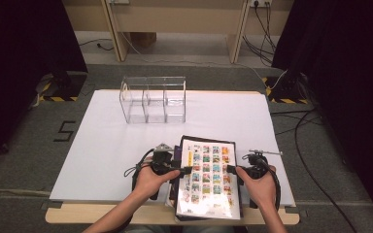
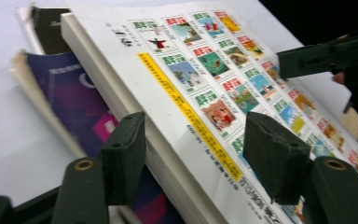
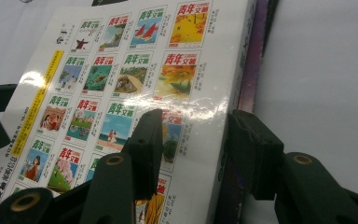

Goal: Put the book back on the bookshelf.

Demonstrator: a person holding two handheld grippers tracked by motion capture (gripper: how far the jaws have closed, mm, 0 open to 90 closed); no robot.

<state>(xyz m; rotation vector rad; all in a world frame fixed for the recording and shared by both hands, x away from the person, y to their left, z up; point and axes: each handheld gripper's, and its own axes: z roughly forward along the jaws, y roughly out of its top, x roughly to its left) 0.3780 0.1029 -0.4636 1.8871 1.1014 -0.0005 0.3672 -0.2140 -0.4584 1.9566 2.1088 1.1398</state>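
Both grippers (left [image 1: 183,170], right [image 1: 231,169]) at the top magazine [image 1: 208,177] edges

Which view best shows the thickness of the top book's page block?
The left gripper view: the top book shows its thick cream page edge. The right gripper view shows mainly the cover; the high view shows it flat from above.

Both forearms reach in low, side by side. Left hand [image 1: 151,180] wraps the left gripper [image 1: 182,171], pointing inward toward the other; its fingers [image 2: 123,156] stand apart. Right hand [image 1: 262,187] holds the right gripper [image 1: 231,169], pointing back at it, fingers [image 3: 145,148] likewise spread wide.
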